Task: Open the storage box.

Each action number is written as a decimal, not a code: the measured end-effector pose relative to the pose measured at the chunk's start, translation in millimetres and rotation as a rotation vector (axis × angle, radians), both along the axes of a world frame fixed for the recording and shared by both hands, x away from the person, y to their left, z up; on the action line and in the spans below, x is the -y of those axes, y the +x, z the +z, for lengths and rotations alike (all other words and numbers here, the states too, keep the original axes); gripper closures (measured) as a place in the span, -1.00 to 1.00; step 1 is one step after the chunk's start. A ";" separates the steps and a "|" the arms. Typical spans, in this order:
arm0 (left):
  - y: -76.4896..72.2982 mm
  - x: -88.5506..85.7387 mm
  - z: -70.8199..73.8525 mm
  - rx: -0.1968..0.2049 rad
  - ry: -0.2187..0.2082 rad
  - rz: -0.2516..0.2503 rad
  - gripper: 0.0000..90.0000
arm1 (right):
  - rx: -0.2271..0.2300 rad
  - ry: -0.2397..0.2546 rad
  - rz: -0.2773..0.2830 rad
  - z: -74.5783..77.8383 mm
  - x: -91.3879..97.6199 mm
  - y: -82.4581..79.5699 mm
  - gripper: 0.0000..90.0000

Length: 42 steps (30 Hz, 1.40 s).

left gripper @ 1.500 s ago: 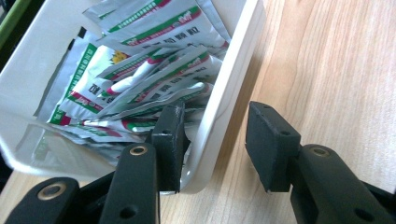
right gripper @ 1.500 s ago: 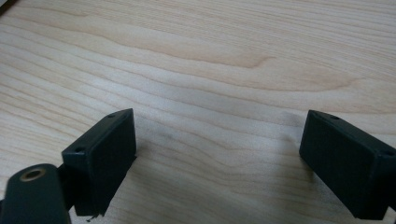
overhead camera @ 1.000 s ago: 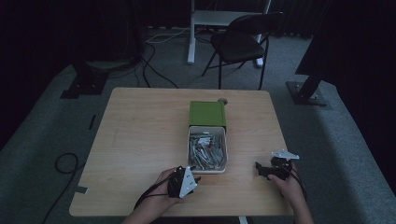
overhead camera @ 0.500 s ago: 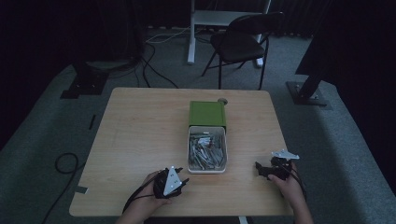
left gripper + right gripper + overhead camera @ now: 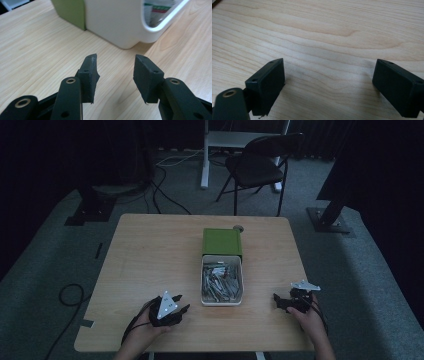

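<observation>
A white bin (image 5: 221, 301) holding several small packets sits mid-table, with a green box (image 5: 222, 241) butted against its far end. My left gripper (image 5: 183, 306) rests near the front edge, left of the bin, its jaws apart and empty. In the left gripper view the left gripper (image 5: 116, 65) points at the white bin (image 5: 117, 22) and the green box (image 5: 71, 12), with bare wood between the pads. My right gripper (image 5: 276, 300) lies at the front right, aimed left toward the bin. The right gripper (image 5: 329, 75) stands wide open over bare wood.
The wooden table (image 5: 150, 255) has a small round object (image 5: 238, 227) just behind the green box. A folding chair (image 5: 260, 165) and a white stand are beyond the table's far edge. Cables (image 5: 70, 295) trail on the floor at the left.
My left gripper has slid left along the front of the table, away from the bin. Its jaws stay the same width. The right gripper has not moved.
</observation>
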<state>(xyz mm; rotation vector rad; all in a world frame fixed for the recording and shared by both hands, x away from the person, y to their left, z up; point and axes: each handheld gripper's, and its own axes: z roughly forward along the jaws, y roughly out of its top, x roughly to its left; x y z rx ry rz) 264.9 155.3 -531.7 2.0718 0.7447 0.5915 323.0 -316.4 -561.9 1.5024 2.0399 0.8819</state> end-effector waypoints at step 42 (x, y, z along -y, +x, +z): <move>19.9 -102.0 -5.7 -0.063 -0.084 0.593 -0.72 | 0.000 0.000 0.000 0.0 0.0 0.0 -0.77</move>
